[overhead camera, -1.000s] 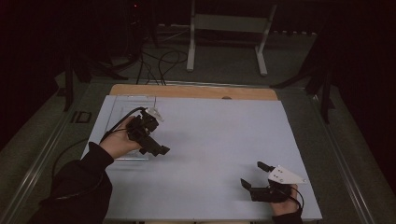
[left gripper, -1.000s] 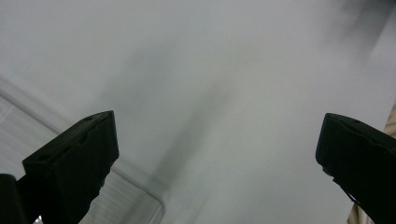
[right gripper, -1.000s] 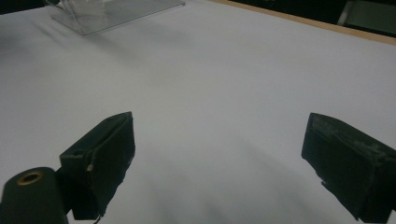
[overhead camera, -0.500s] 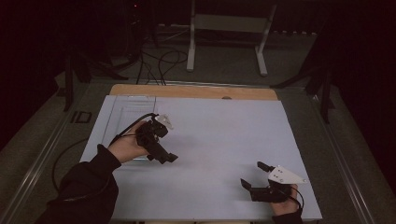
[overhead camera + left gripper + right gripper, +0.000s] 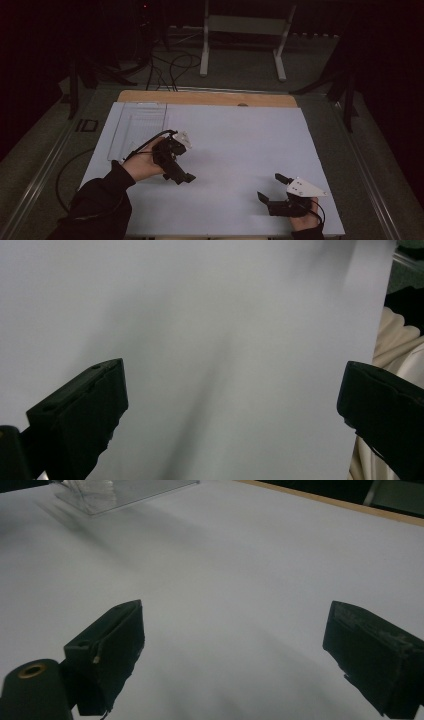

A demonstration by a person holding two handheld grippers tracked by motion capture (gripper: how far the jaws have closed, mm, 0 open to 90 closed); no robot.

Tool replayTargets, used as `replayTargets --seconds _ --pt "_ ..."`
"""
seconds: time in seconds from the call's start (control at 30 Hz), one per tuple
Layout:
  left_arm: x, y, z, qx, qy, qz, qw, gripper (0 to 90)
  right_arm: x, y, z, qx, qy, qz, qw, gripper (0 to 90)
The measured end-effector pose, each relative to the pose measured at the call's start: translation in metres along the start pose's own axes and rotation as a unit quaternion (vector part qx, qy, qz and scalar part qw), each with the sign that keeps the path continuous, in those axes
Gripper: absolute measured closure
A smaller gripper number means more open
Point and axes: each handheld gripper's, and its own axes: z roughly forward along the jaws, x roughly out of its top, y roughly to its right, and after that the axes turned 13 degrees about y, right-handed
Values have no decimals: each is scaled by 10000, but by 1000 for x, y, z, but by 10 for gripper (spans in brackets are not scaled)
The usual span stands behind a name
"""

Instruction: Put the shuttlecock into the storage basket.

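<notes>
Plainly unlabelled — left gripper (image 5: 181,175), clear tray (image 5: 136,127).

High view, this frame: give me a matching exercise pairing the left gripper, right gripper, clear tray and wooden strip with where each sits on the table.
Things:
1. left gripper
2. right gripper
3. clear tray
4. wooden strip

Places:
A. along the table's far edge
B. near right corner of the white sheet, jaws apart
C. far left part of the sheet, lying flat
D. left of the sheet's middle, just near of the tray, held in a hand

Pairs: 1-D, 2-B, 3-C, 4-A
</notes>
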Motion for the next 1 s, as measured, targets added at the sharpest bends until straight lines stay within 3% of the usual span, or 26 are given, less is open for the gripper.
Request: replayTargets --seconds 0.2,1.0 --pt "-3 4 9 -120 7 68 9999 7 0 0 0 1 2 -10 10000 97" --pt "-35 16 27 -163 219 85 9996 6 0 0 0 -2 -11 23 10000 97"
